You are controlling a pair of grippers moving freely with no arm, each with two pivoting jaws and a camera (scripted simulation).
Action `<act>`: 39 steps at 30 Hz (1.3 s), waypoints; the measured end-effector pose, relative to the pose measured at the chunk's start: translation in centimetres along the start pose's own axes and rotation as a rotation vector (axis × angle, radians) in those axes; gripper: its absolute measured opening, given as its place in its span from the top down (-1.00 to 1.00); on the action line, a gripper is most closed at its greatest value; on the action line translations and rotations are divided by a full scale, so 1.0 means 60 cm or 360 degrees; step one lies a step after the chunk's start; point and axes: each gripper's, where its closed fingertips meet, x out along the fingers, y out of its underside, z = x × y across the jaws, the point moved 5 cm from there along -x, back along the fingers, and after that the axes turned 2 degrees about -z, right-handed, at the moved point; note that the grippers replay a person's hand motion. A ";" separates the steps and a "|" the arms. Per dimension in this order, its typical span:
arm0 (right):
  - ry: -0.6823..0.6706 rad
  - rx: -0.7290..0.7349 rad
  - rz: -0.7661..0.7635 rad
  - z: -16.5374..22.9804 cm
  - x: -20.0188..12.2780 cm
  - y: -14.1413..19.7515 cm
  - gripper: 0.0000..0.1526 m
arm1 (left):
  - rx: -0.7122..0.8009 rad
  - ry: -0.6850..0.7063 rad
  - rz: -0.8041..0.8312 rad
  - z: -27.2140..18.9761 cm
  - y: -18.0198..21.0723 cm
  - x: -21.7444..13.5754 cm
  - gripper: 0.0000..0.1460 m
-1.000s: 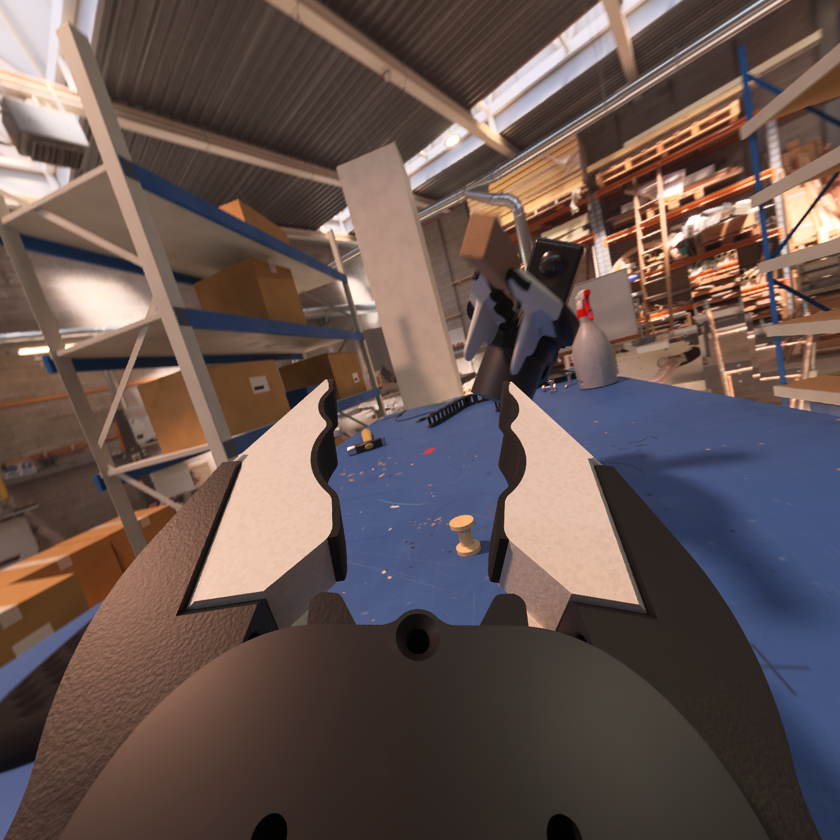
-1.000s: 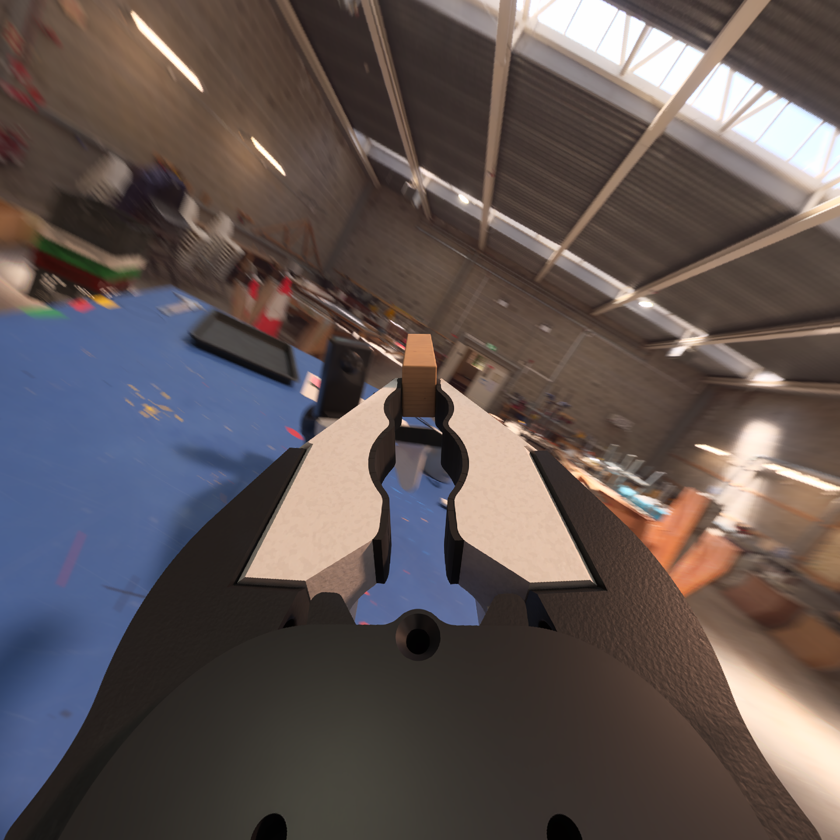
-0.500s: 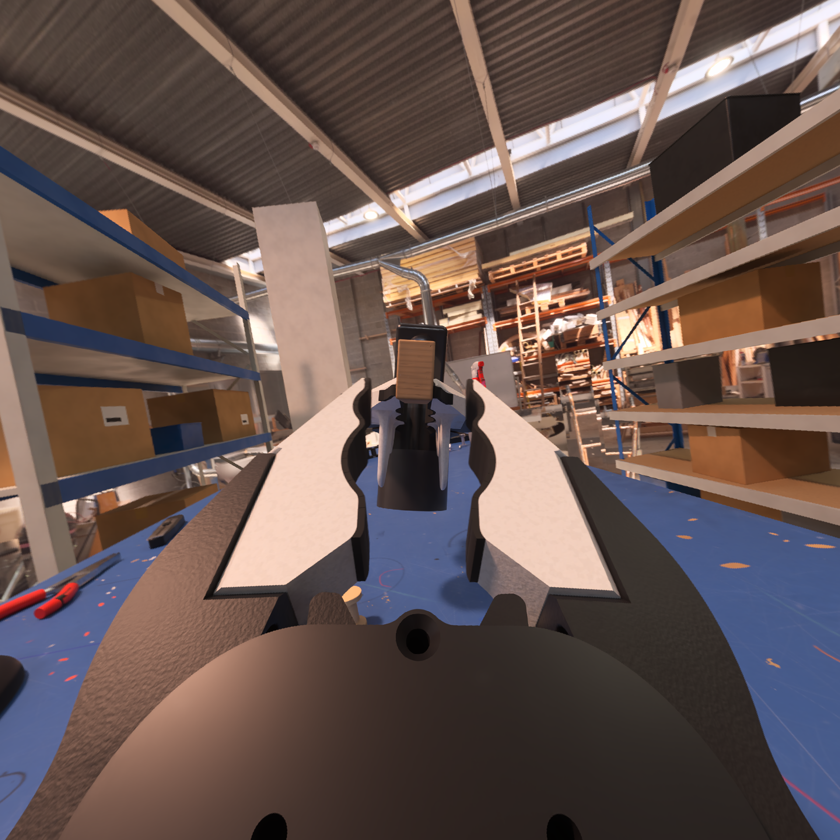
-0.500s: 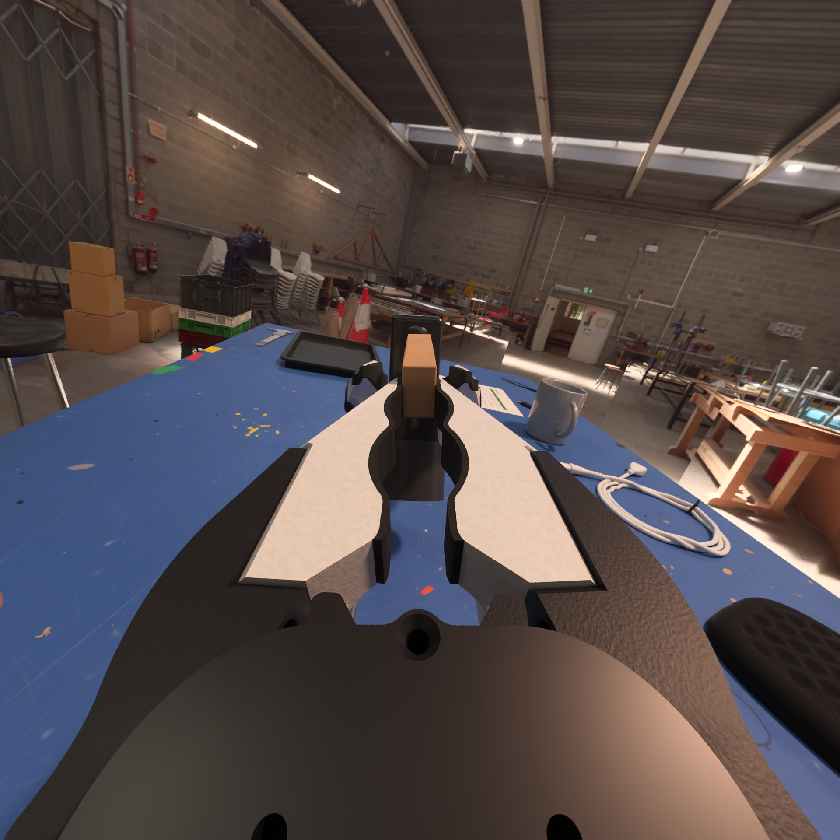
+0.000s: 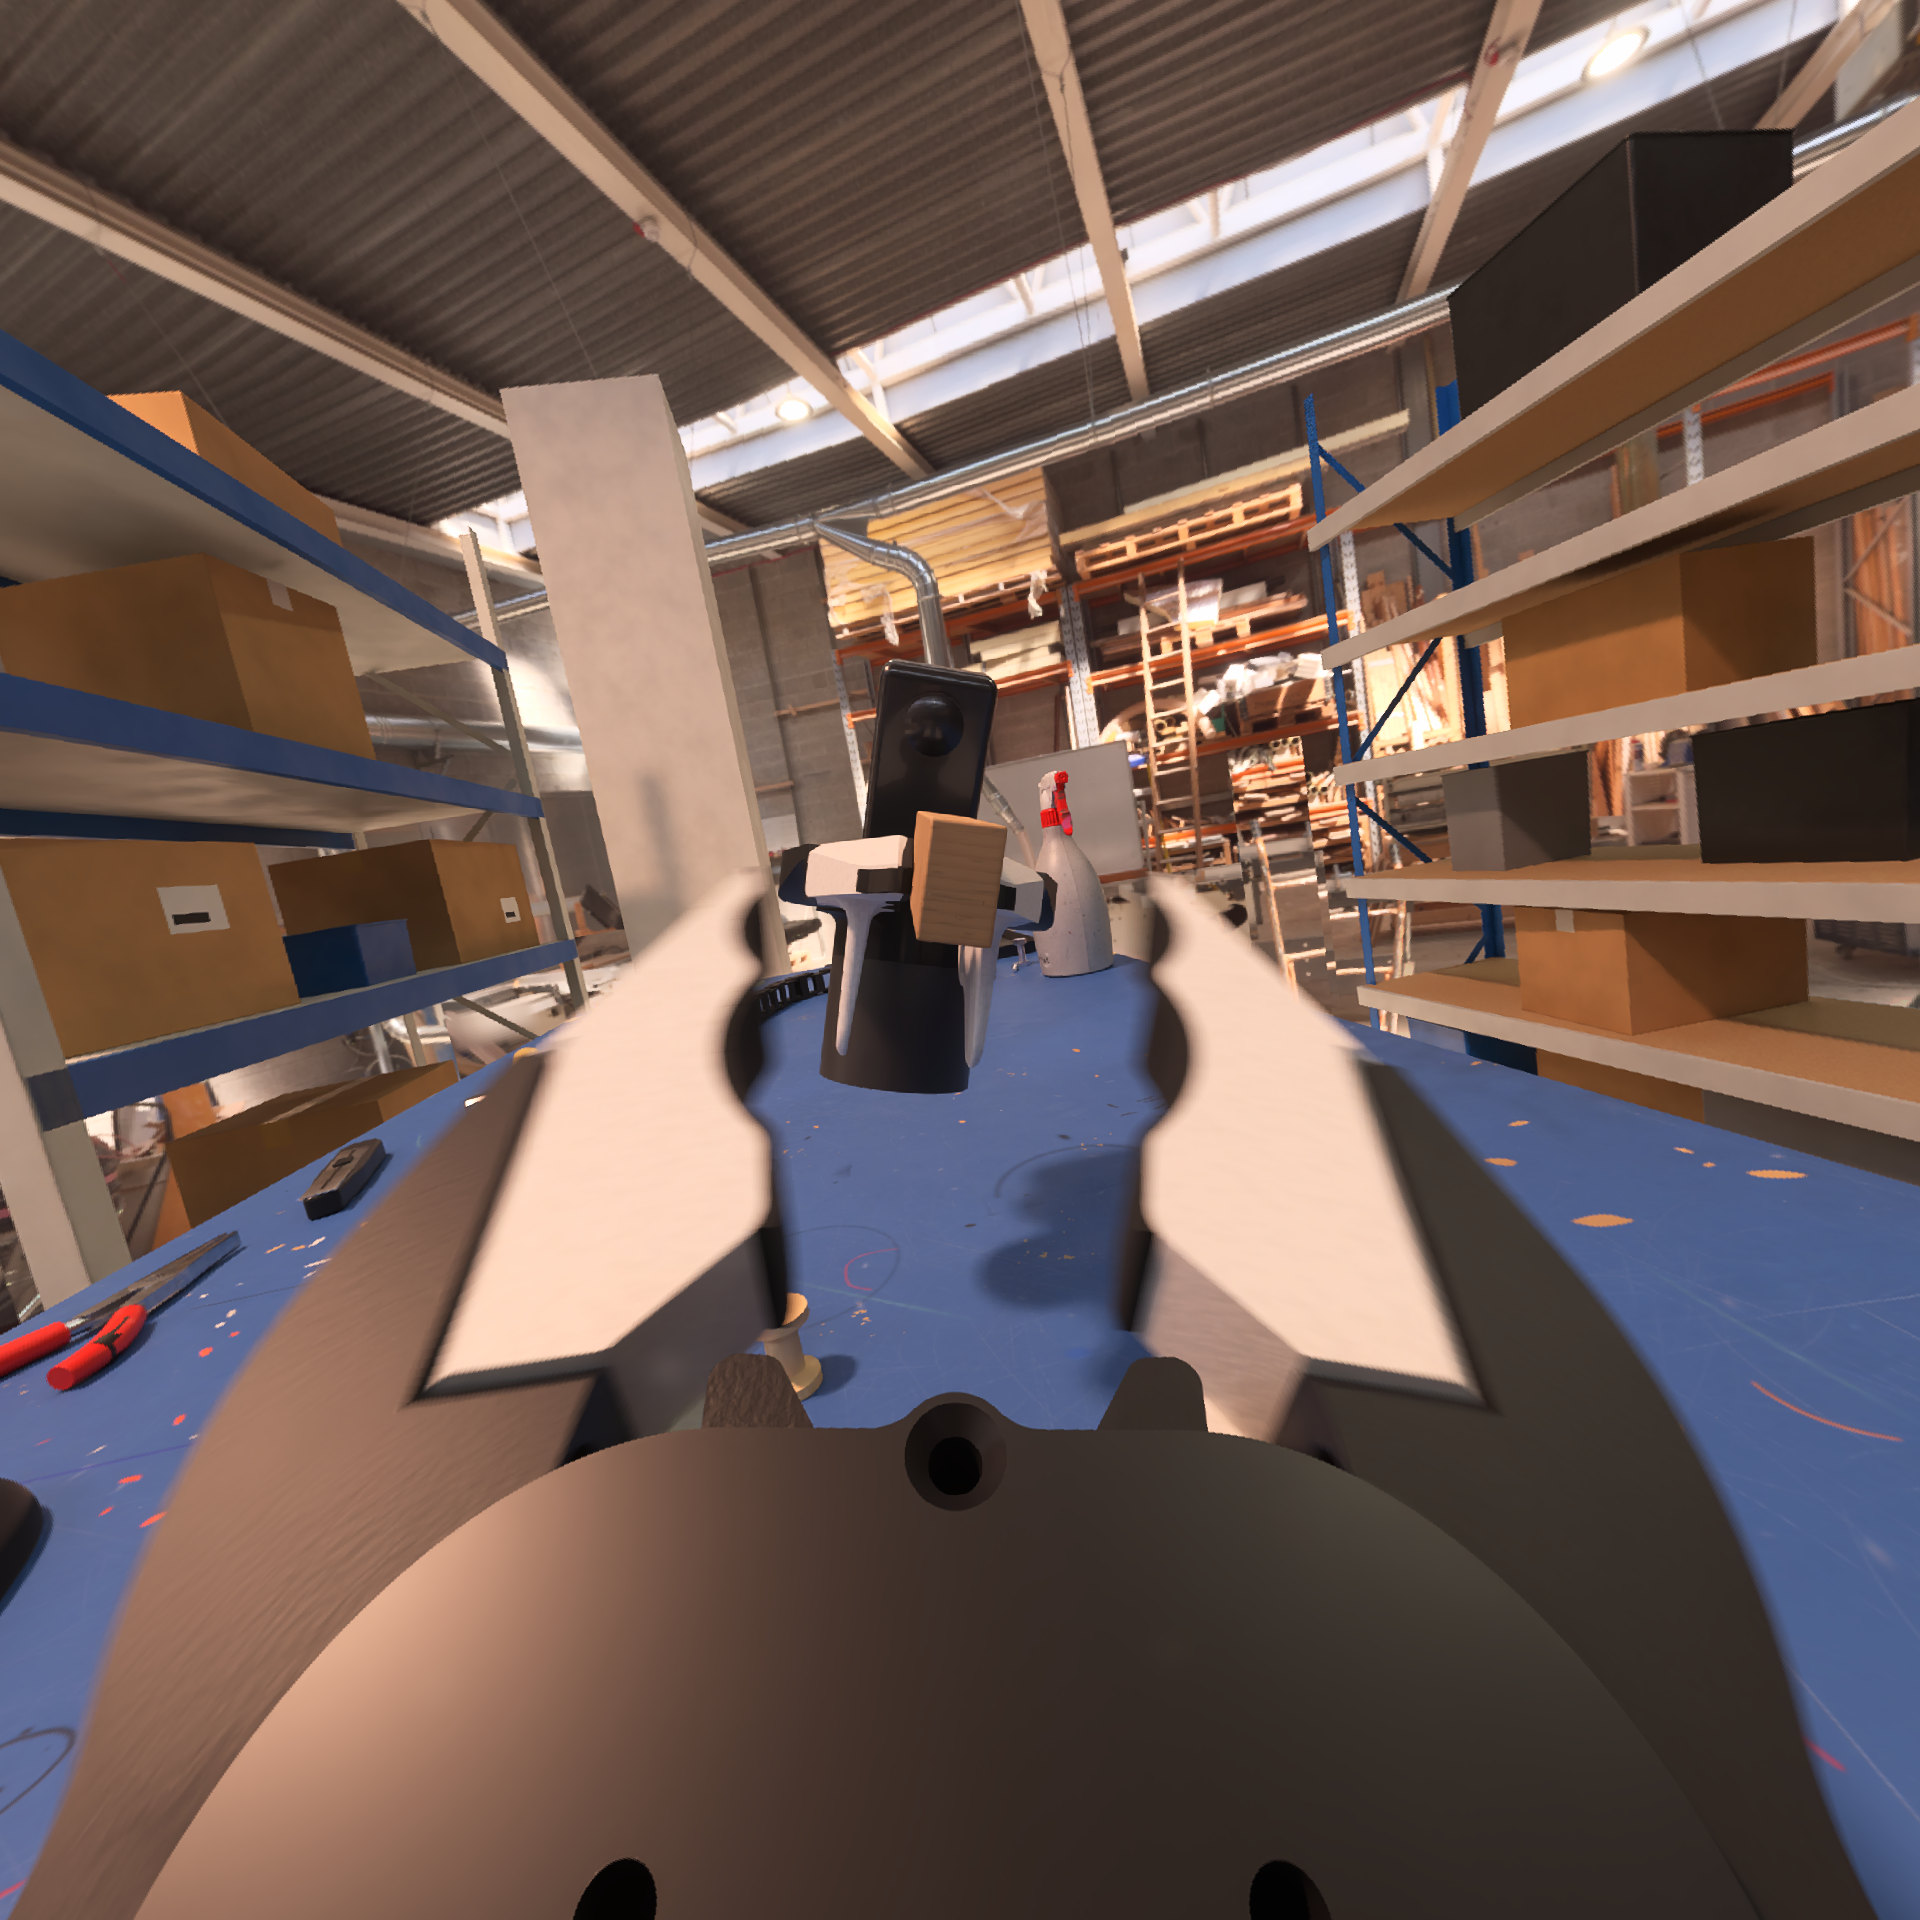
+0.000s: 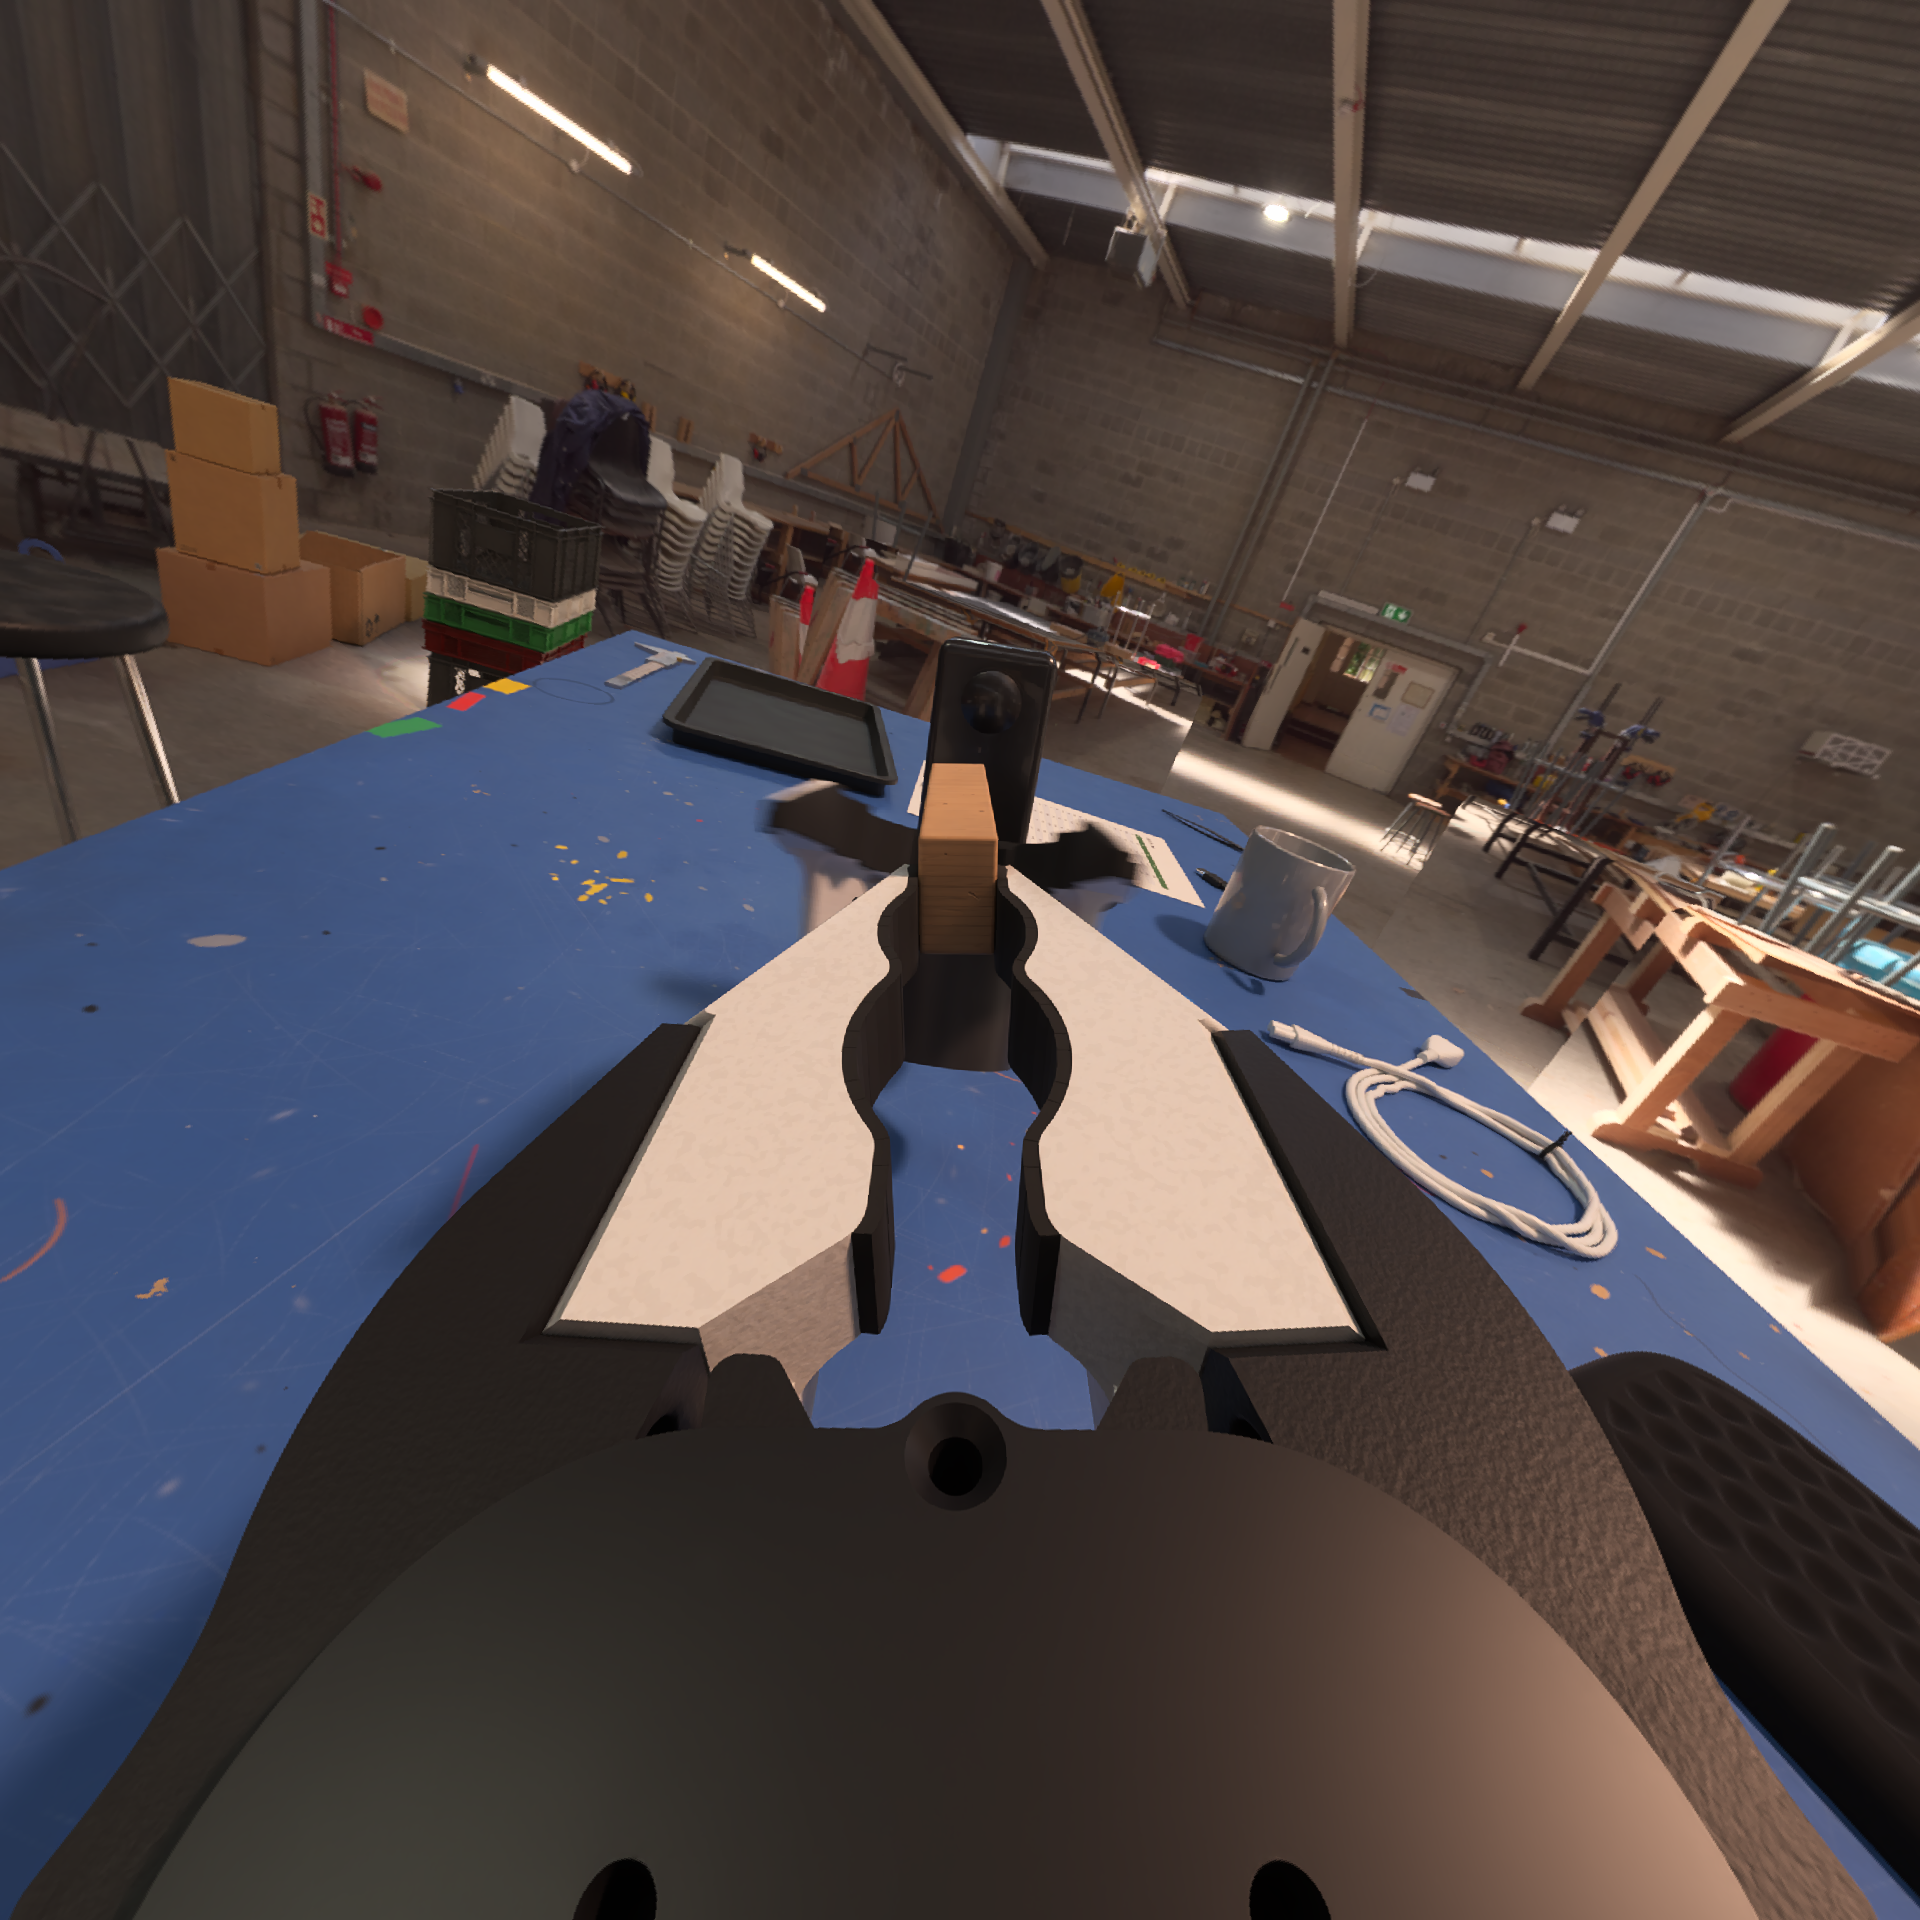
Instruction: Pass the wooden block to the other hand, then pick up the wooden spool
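1. Here, the right gripper [image 6: 956,883] is closed on the wooden block [image 6: 956,868]. The block stands upright between its fingertips, pinched at the lower part, and the upper part sticks out beyond the tips.
2. The left gripper [image 5: 951,935] holds nothing and its jaws stand wide apart. In its own view the block [image 5: 956,878] is straight ahead of it, a little above the gap between the tips and not yet between them.
3. The two grippers face each other above the blue bench [image 5: 1558,1299]. In the right wrist view the left gripper [image 6: 940,847] shows just behind the block, blurred, with its fingers spread to both sides.
4. The wooden spool [image 5: 792,1342] stands on the bench below the left gripper, close to the base of its left finger and partly hidden by it.
5. I judge the handover is near but not done, since only the right gripper touches the block.
6. Risk: the free part of the block is short. If the left gripper closes too low, its fingers can hit the tips of the right gripper and not the wood.
7. Risk: in the left wrist view the block looks slightly tilted. A closing that is off-centre could twist it in the grasp.
8. Risk: if the right gripper lets go before the left one is firmly closed, the block would fall to the bench, perhaps onto the spool underneath.
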 end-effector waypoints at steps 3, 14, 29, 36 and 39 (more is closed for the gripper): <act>-0.0014 0.0049 -0.0022 -0.002 -0.003 0.004 0.84 | 0.0001 -0.0014 0.0021 0.002 0.003 0.001 0.79; -0.0019 0.0088 0.0003 -0.005 -0.005 0.009 0.83 | 0.0061 -0.0060 0.0140 0.004 0.009 -0.001 0.81; -0.0206 -0.0127 0.1267 -0.039 -0.111 0.034 -0.12 | -0.0101 -0.0215 0.0233 0.037 0.020 -0.020 0.83; -0.0563 -0.0221 0.1937 -0.069 -0.134 0.103 -0.05 | -0.0134 -0.0180 0.0306 0.037 0.036 -0.017 0.83; -0.0748 -0.0259 0.2104 -0.067 -0.125 0.144 -0.01 | -0.0164 -0.0183 0.0337 0.038 0.041 -0.017 0.83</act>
